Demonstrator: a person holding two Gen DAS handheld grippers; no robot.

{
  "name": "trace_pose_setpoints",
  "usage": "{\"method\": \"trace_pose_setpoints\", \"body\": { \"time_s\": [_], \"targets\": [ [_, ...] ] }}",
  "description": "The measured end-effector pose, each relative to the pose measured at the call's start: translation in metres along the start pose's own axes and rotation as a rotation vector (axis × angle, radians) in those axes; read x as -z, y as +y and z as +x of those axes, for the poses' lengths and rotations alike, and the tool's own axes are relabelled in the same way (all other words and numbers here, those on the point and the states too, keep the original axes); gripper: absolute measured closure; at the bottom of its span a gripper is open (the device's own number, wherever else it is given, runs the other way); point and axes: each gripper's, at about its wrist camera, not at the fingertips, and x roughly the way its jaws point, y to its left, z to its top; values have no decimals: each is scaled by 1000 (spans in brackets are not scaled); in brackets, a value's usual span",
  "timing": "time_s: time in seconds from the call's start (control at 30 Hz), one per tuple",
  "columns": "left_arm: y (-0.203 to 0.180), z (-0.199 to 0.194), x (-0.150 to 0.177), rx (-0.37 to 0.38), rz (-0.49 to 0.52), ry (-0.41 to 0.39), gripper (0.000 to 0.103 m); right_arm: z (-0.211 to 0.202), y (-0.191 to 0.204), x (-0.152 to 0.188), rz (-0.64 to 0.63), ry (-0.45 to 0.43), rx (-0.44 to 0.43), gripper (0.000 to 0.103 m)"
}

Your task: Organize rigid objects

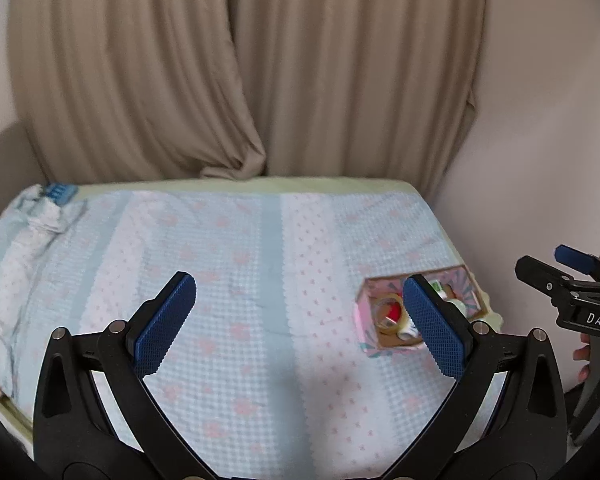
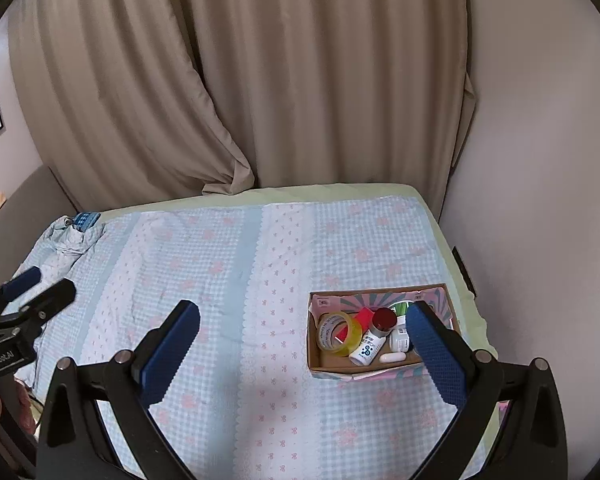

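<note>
A cardboard box (image 2: 336, 370) with a pink patterned outside sits on the bed at the right. It holds a roll of clear tape (image 2: 338, 334), a red flat item (image 2: 358, 322), a red-capped white bottle (image 2: 374, 340), a small white jar (image 2: 400, 338) and a white capsule-shaped item (image 2: 393, 357). The box also shows in the left wrist view (image 1: 384, 348), partly behind one finger. My left gripper (image 1: 300, 318) is open and empty above the bed. My right gripper (image 2: 304, 344) is open and empty, its right finger (image 2: 436, 356) in front of the box's right end.
The bed is covered by a blue and pink checked sheet (image 2: 220, 280). A bunched cloth with a blue item (image 2: 85, 220) lies at the far left corner. Beige curtains (image 2: 260, 80) hang behind, and a white wall (image 2: 540, 160) runs along the right.
</note>
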Motion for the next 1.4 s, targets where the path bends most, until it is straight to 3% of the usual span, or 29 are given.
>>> {"method": "trace_pose_setpoints", "body": {
  "time_s": [0.43,1.4],
  "targets": [
    [1,-20,12,-2,9,-15,0,-17,10,6,-20,-38,51,0],
    [3,-23,18,-19,-5,-19,0,-21,9,6,-32,-62,49,0]
  ]
}}
